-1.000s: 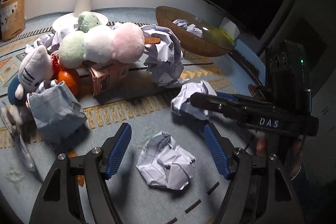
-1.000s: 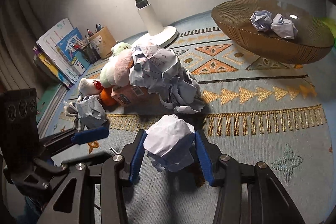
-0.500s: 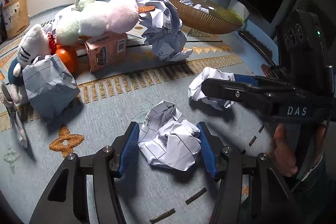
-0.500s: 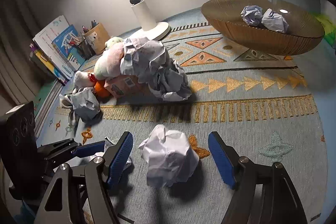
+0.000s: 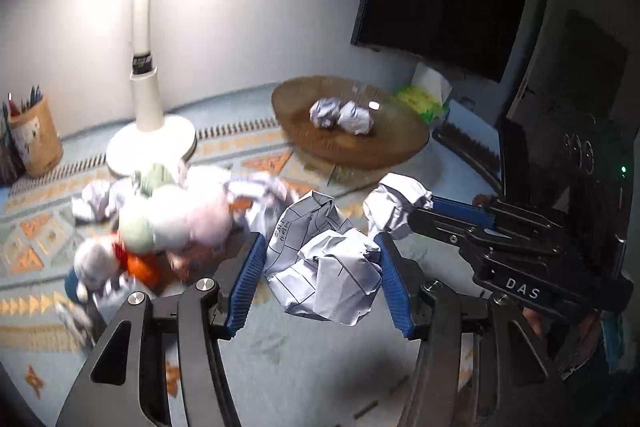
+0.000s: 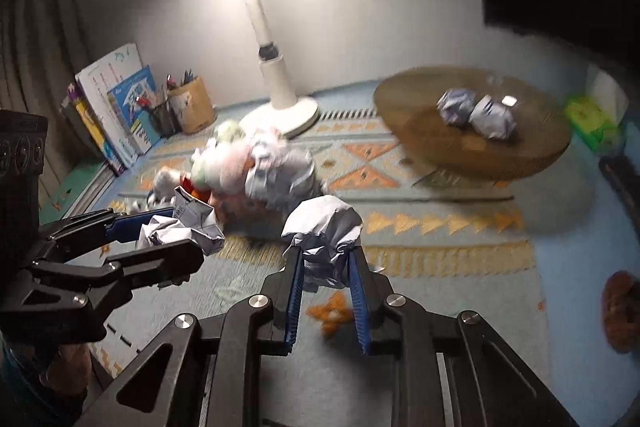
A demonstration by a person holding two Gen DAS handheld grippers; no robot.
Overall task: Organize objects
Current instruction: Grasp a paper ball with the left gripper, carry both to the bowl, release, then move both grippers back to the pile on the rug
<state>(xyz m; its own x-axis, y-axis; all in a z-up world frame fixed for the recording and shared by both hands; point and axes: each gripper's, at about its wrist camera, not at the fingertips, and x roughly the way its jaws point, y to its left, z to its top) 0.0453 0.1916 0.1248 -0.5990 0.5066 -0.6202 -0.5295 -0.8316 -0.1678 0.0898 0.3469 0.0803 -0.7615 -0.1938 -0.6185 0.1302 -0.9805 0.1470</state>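
Observation:
My left gripper [image 5: 322, 267] is shut on a crumpled ball of lined paper [image 5: 324, 267], held off the rug. My right gripper [image 6: 325, 259] is shut on a second crumpled paper ball [image 6: 324, 231], squeezed tight between the blue pads and also lifted. Each gripper shows in the other's view: the right gripper [image 5: 404, 219] with its ball at the right, the left gripper [image 6: 176, 231] with its ball at the left. A brown woven bowl [image 5: 400, 151] [image 6: 532, 155] at the back right holds two paper balls [image 5: 342, 113] [image 6: 476, 113].
A blurred heap of plush toys, an orange and more crumpled paper [image 5: 160, 219] [image 6: 248, 167] lies on the patterned blue rug [image 5: 280, 359]. A white lamp [image 5: 150, 143] [image 6: 284, 107] stands behind it. A pencil cup [image 6: 190, 105] and books [image 6: 116, 107] stand at the back left.
Both grippers closed on their paper balls and lifted them off the rug. The right jaws, wide apart half a second ago, now pinch the ball. The views tilted up toward the bowl.

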